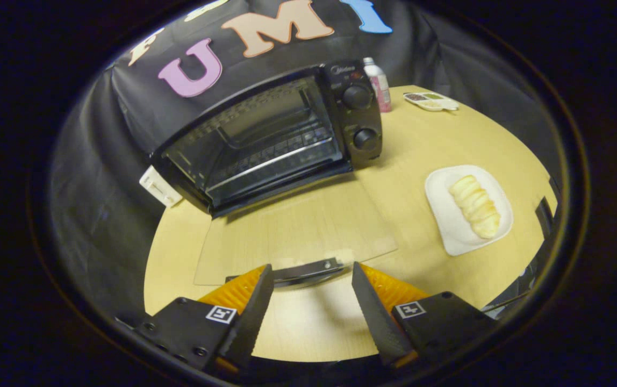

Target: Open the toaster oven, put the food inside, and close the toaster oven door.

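The black toaster oven (281, 134) stands at the back of the round wooden table (427, 145). Its glass door (287, 231) is swung down flat toward me, leaving the wire rack (273, 156) inside in plain sight. The door's handle (303, 270) lies crosswise just ahead of my fingertips. My gripper (312, 267) is open, its fingers spread to either side of the handle's middle and pressing on nothing. To the right of the oven, a pale ridged pastry (475, 207) rests on a white plate (445, 228).
A pink-labelled bottle (378, 86) stands right behind the oven's knob panel. A small white dish with dark fillings (431, 101) sits at the far right of the table. A white block (159, 186) lies by the oven's left corner. Black cloth walls surround the table.
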